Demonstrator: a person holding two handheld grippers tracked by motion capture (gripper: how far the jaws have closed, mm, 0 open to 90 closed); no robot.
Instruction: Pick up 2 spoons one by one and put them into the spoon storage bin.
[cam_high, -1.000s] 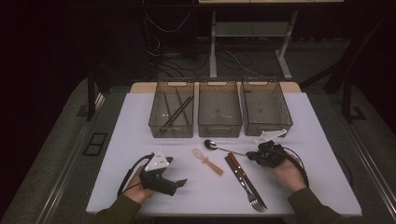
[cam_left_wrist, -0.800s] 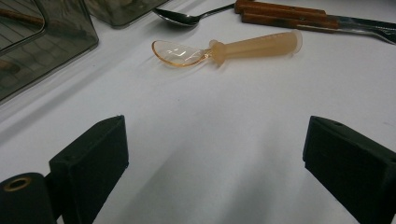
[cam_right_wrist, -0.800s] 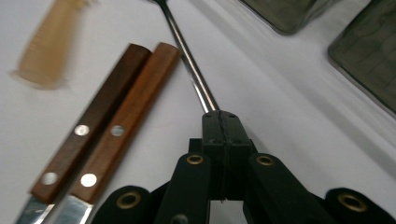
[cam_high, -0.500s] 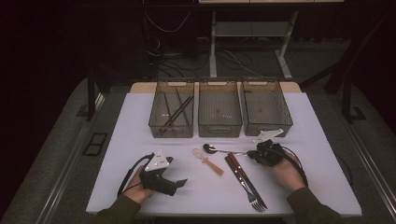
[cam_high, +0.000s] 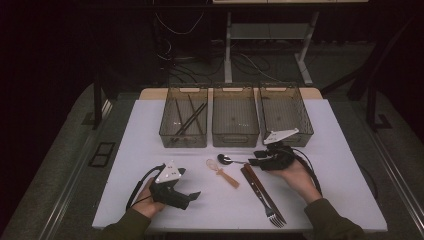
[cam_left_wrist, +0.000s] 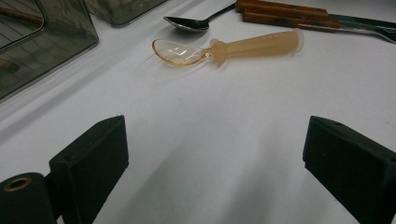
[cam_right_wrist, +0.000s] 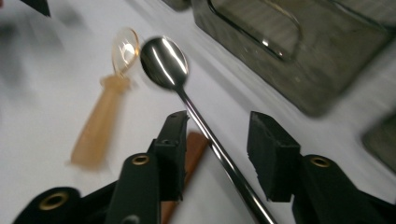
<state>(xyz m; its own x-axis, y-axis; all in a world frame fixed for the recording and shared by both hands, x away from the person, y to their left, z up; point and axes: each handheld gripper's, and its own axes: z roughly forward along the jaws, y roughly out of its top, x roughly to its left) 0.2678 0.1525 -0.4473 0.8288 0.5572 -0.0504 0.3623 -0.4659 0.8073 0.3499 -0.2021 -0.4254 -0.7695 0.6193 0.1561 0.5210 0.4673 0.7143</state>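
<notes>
My right tongs (cam_right_wrist: 217, 154) just opening, metal spoon (cam_right_wrist: 164, 55) handle between jaws, unclamped, ready to grab. Left tongs (cam_left_wrist: 215, 154) apart, idle; plastic spoon (cam_left_wrist: 224, 46) ahead.

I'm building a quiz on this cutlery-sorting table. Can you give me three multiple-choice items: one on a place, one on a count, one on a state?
1. Where do the chopsticks lie?
A. left bin
B. middle bin
C. on the table

2. How many bins stand in the row?
A. two
B. three
C. four

3. How does the right claw stand to the metal spoon?
A. clamped on its bowl
B. far off it
C. open, with the handle between the jaws

Answers: 1 A, dark sticks show in the left bin. 2 B, the high view shows three side by side. 3 C, the right gripper view shows gaps on both sides of the handle.
</notes>
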